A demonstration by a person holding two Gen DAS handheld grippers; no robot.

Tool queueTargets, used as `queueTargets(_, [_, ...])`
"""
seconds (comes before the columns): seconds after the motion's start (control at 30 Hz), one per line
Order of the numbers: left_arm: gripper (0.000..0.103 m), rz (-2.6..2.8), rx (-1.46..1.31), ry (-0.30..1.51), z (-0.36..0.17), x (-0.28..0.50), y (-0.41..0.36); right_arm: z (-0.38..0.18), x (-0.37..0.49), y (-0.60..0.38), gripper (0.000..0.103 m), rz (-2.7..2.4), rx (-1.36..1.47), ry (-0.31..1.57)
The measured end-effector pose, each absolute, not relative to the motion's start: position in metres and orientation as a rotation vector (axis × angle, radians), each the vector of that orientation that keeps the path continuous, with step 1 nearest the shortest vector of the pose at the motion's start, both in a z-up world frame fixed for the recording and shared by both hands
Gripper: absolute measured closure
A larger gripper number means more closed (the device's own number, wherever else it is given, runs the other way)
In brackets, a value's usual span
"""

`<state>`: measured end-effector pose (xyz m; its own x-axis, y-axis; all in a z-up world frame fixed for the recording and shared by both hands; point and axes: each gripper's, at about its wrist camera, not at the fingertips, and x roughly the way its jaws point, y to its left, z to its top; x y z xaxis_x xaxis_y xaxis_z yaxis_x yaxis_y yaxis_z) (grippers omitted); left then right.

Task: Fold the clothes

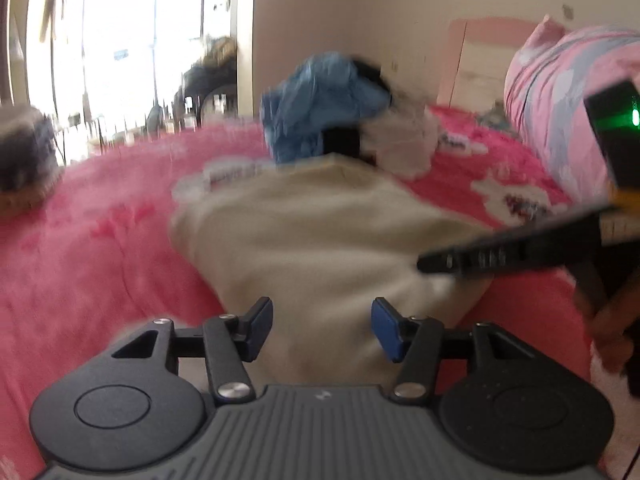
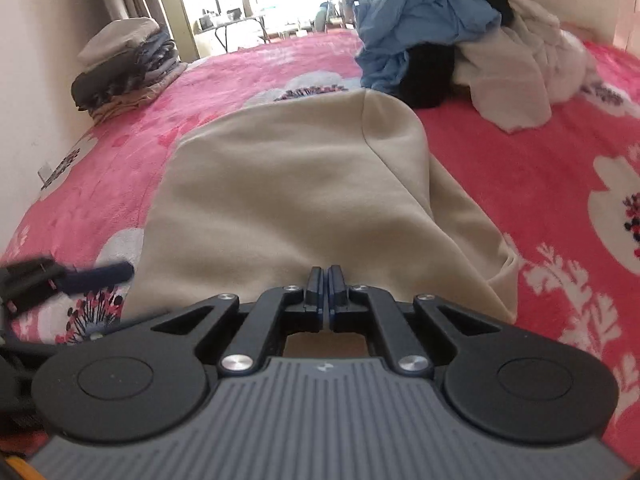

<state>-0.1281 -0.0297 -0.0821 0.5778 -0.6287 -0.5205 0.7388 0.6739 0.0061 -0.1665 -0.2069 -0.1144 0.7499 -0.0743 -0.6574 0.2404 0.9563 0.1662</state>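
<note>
On the pink floral bedspread (image 1: 100, 240), seen from the left wrist, a beige garment (image 1: 312, 232) lies spread lengthwise away from the camera. The left gripper (image 1: 322, 328) hovers over its near end with the jaws standing apart and nothing pressed between the blue pads (image 1: 386, 328); cloth shows in the gap, but only as background below. From the right edge the right gripper (image 1: 424, 264) reaches in, its black fingers together at the garment's right margin; blur hides whether fabric is caught there. Behind the garment sits an unsorted heap of clothes (image 1: 332, 112), blue, black and white, presumably awaiting their turn, and a pink patterned pillow (image 1: 568, 92) leans at the right.

From the right wrist, the same garment (image 2: 288, 200) appears sharply: one side is already turned over onto the middle, a rounded fold edge running down its right half. The right gripper (image 2: 324, 280) is closed, its pads meeting at the near hem; they probably pinch that edge, though the fabric between them cannot be made out. At far left the left gripper (image 2: 96, 274) lies just beside the garment's left margin, likely placed to take the opposite side. A stack of folded clothes (image 2: 124, 68) rests against the wall, the apparent destination, and the unsorted heap (image 2: 448, 36) lies beyond.
</note>
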Motion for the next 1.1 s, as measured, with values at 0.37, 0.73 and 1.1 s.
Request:
queueTargets(0.37, [0.041,-0.826,0.437,0.501,-0.107,-0.153,-0.06,-0.117,-0.161,-0.237,0.096,-0.318,0.344,0.692])
queueTargets(0.73, [0.041,-0.818,0.334,0.562,-0.099,-0.147,-0.052,-0.092,-0.172,-0.24,0.021,-0.222,0.434,0.548])
queueTargets(1.1, [0.04,-0.813,0.328,0.57,-0.099,-0.144,-0.054,-0.095,-0.168,-0.241,0.003,-0.256,0.499,0.592])
